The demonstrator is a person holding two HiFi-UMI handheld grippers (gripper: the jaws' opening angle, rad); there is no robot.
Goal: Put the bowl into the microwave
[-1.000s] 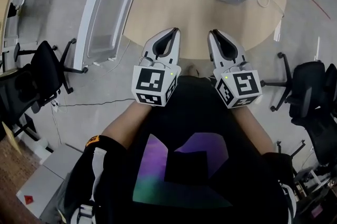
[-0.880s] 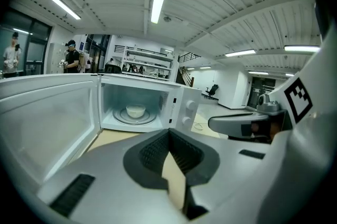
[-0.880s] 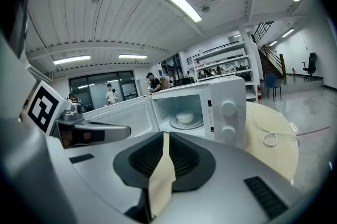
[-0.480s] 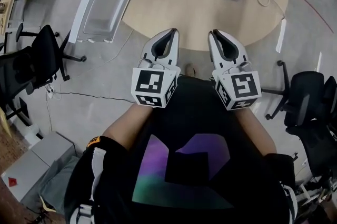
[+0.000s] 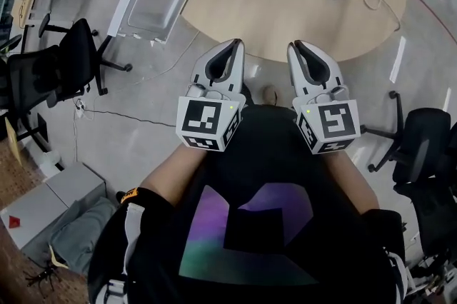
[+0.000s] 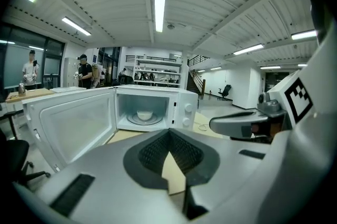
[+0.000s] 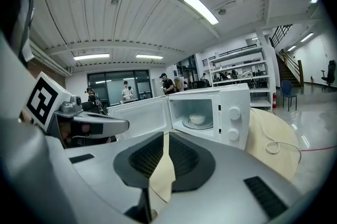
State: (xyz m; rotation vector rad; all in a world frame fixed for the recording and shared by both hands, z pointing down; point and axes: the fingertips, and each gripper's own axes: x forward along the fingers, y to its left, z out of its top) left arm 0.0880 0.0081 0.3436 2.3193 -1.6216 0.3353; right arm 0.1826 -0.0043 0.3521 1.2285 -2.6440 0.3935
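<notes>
Sitting inside the microwave [image 6: 184, 107], the bowl [image 6: 144, 114] is placed. The door [image 6: 73, 123] is open. Left gripper [image 5: 235, 43] and right gripper [image 5: 295, 46] are both closed, empty and well clear.

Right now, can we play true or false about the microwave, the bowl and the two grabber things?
1. The bowl sits inside the microwave. True.
2. The microwave door is shut. False: it is swung wide open.
3. The left gripper holds the bowl. False: nothing is between its jaws.
4. The microwave stands on a wooden table. True.
5. The right gripper is touching the microwave. False: it is held back near the person's body, well apart from the microwave.
</notes>
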